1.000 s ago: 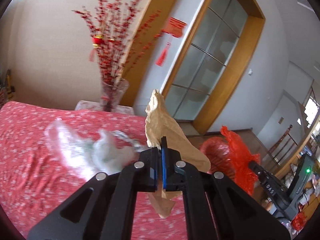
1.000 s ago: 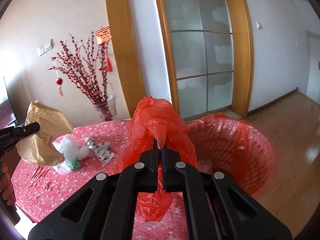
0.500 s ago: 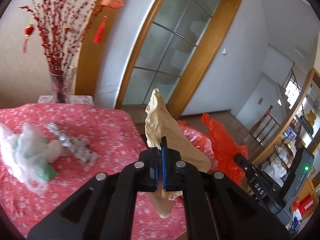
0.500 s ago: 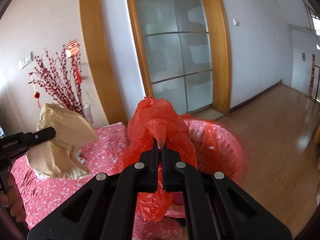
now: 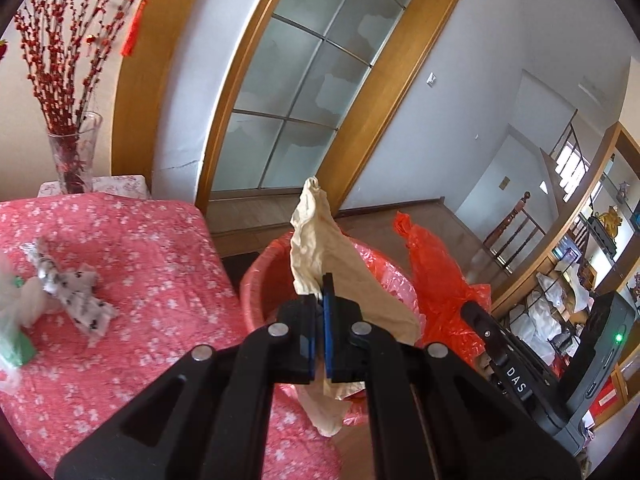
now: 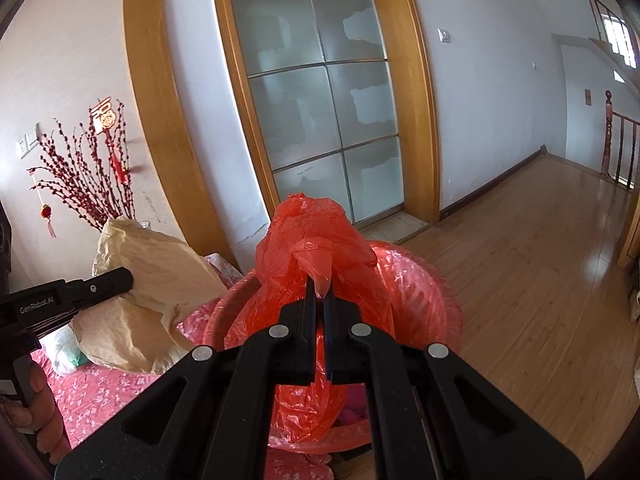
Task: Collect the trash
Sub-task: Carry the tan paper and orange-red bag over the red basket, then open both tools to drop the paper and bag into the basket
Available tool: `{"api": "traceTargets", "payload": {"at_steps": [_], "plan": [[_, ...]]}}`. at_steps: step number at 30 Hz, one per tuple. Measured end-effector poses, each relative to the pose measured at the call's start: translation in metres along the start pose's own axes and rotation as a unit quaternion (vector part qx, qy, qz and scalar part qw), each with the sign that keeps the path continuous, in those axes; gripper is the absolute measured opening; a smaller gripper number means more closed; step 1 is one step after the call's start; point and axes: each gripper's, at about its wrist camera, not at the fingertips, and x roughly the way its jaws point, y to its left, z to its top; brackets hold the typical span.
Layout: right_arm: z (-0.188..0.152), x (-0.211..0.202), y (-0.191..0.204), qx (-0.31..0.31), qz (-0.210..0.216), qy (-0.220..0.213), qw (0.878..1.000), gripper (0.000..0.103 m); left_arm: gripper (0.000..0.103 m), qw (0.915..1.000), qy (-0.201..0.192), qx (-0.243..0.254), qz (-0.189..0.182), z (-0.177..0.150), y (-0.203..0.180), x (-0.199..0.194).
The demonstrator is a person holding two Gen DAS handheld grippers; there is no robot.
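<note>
Plastic wrap (image 5: 12, 312) and a printed scrap (image 5: 68, 296) lie at the left on the red cloth (image 5: 160, 248), uncollected. A vase (image 5: 74, 156) of red twigs stands behind them, at the wall.

Left gripper (image 5: 319, 300) is clamped on the tan paper (image 5: 320, 248). A second ago that paper hung over the cloth, with the bin off to the right. Now it hangs over the bin (image 5: 256, 280) mouth, its lower end dangling at the near rim. The swing across looks nearly finished.

Right gripper (image 6: 319, 300) pinches a fold of the red liner (image 6: 312, 232) and holds it raised over the bin. The grip is unchanged; the view has slid right, from the cloth toward the door and wood floor. Seen from this side, the paper sits left of the liner, touching the bin rim.

Judgement: paper is in place to drop once the left jaws open. The lifted liner partly covers the mouth and could catch the sheet. Two pieces remain on the cloth.
</note>
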Motion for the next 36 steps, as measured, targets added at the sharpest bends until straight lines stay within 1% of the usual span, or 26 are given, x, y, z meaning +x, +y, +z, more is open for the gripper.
{"api": "traceTargets", "payload": {"at_steps": [5, 11, 12, 13, 14, 15, 16, 17, 19, 21, 25, 27, 36], "plan": [[0.002, 0.006, -0.01, 0.009, -0.008, 0.001, 1.0, 0.003, 0.005, 1.0, 0.004, 0.005, -0.007, 0.001, -0.007, 0.015], [0.004, 0.018, -0.018, 0.026, -0.015, 0.004, 1.0, 0.003, 0.005, 0.9998, 0.019, 0.001, -0.004, -0.003, -0.011, 0.039], [0.004, 0.02, -0.018, 0.028, -0.015, 0.005, 0.999, 0.004, 0.006, 0.9998, 0.021, -0.002, -0.002, -0.004, -0.01, 0.043], [0.003, 0.025, -0.019, 0.031, -0.017, 0.011, 0.999, 0.005, 0.011, 0.9997, 0.025, -0.004, 0.001, -0.004, -0.008, 0.047], [0.003, 0.028, -0.02, 0.033, -0.018, 0.014, 0.999, 0.009, 0.014, 0.9995, 0.032, -0.006, 0.001, -0.005, -0.008, 0.052], [0.002, 0.03, -0.021, 0.035, -0.019, 0.018, 0.999, 0.013, 0.022, 0.9993, 0.037, -0.007, 0.004, -0.007, -0.007, 0.055], [0.0, 0.033, -0.022, 0.037, -0.02, 0.02, 0.999, 0.024, 0.027, 0.9991, 0.04, -0.008, 0.008, -0.008, -0.006, 0.058], [-0.002, 0.033, -0.023, 0.04, -0.022, 0.02, 0.999, 0.035, 0.028, 0.999, 0.043, -0.009, 0.012, -0.01, -0.004, 0.06], [-0.007, 0.03, -0.025, 0.042, -0.025, 0.019, 0.999, 0.042, 0.029, 0.9988, 0.045, -0.009, 0.019, -0.012, 0.0, 0.06], [-0.01, 0.028, -0.026, 0.04, -0.03, 0.02, 0.999, 0.044, 0.03, 0.9985, 0.045, -0.007, 0.031, -0.015, 0.005, 0.058], [-0.014, 0.022, -0.024, 0.032, -0.039, 0.019, 0.999, 0.047, 0.038, 0.9979, 0.035, 0.007, 0.054, -0.023, 0.015, 0.042], [-0.015, 0.019, -0.021, 0.024, -0.038, 0.018, 0.999, 0.047, 0.04, 0.997, 0.028, 0.018, 0.071, -0.029, 0.019, 0.032], [-0.02, 0.019, 0.007, -0.005, -0.016, 0.028, 0.999, 0.047, 0.042, 0.9931, 0.008, 0.018, 0.116, -0.039, 0.051, -0.013]]}}
